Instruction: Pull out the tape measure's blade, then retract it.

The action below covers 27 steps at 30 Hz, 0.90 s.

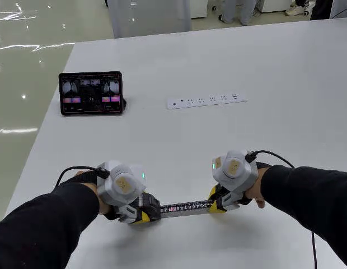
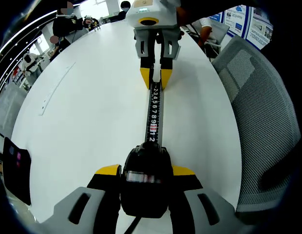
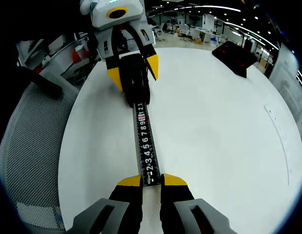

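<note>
Head view, blade (image 1: 185, 208) flat, long axis left-right

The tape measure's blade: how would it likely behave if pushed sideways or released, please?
The blade is a thin strip running straight between the case and the right gripper, so it is probably fairly stiff lengthwise yet bends under a sideways push. Released, it would likely snap back into the case.
</note>
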Motion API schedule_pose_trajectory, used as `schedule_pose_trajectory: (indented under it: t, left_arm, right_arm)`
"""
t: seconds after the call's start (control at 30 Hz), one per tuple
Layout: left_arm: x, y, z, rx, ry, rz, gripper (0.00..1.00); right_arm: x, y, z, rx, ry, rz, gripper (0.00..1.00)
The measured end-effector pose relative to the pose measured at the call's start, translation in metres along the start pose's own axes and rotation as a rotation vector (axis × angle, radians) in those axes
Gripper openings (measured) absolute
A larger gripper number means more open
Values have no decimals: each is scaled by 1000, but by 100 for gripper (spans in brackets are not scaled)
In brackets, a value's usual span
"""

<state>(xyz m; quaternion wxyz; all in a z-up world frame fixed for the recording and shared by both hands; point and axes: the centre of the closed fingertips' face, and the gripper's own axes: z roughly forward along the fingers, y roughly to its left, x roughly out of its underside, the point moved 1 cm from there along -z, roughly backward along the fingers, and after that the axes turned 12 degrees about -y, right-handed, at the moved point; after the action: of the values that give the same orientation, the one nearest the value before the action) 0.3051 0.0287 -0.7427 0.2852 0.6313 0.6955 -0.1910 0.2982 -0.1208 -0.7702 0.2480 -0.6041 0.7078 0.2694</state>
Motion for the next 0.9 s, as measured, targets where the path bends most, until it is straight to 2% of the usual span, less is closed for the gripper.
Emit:
schedule_pose_trajectory:
  t: [0.9]
  left_arm:
    - [0,0,0,-1,1,1,33]
  right_arm:
    - [14,-5,-13,9,8,8,9]
